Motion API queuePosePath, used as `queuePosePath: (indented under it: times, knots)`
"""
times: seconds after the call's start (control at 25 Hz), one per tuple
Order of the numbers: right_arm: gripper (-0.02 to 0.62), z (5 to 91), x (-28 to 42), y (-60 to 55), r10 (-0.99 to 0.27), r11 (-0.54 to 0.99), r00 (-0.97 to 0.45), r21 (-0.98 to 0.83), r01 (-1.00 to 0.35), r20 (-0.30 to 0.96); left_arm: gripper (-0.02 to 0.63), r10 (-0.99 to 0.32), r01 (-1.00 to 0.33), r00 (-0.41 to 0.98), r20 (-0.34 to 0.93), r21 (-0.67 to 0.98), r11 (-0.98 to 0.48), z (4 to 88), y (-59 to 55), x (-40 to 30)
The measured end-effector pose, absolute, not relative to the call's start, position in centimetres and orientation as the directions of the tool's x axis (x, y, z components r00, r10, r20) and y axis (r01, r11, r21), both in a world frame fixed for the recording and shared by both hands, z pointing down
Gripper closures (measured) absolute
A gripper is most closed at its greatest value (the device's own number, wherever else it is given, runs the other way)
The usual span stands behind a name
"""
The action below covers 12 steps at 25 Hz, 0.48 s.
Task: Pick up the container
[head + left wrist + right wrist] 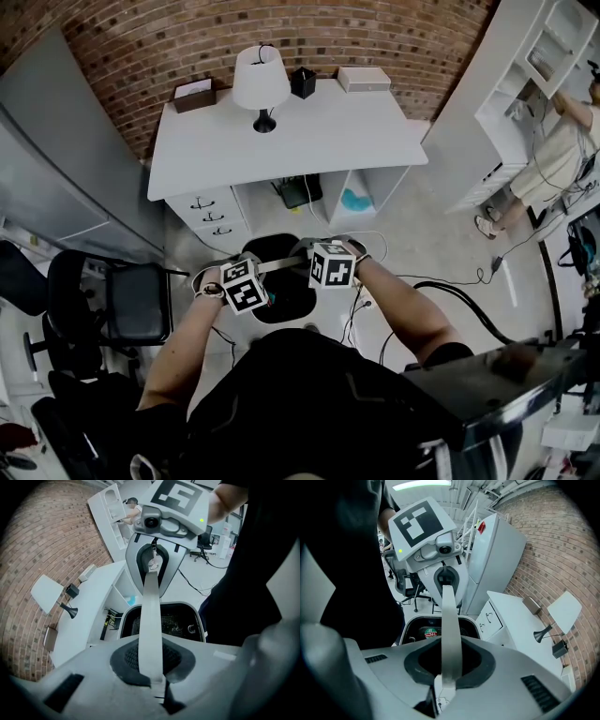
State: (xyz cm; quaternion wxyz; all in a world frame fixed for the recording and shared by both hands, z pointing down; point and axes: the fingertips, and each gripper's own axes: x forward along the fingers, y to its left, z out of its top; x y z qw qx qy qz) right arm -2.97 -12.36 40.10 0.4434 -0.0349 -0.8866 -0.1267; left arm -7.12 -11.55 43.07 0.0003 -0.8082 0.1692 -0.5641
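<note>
White desk [309, 131] well beyond both grippers, black white-rimmed container [183, 604] directly below and between them, its pale strap handle [151, 616] stretched from one to the other, and I read my left gripper [157, 686] and right gripper [443, 686] each pinching one end of it.

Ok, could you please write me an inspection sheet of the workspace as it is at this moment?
Surface: pale floor; white desk behind.
Job's things: black container with white rim, under both grippers; pale strap over its opening.
Clutter: on the desk, lamp, brown box, black cup, white box.
Grippers: left gripper and right gripper each shut on the strap.
Cables: black cable on the floor at right; thin wires beside the container.
Surroundings: brick wall, office chair, white shelf unit, a person beside it.
</note>
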Motion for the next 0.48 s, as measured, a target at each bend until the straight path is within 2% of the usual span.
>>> queuePosePath:
  times: [0.48]
  knots:
    - [0.554, 40.42, -3.06, -11.57, -0.047, 0.96, -0.604, 0.204, 0.194, 0.796, 0.597, -0.264, -0.273, 0.295, 0.918, -0.185, -0.944, 43.33, -10.5, -7.26]
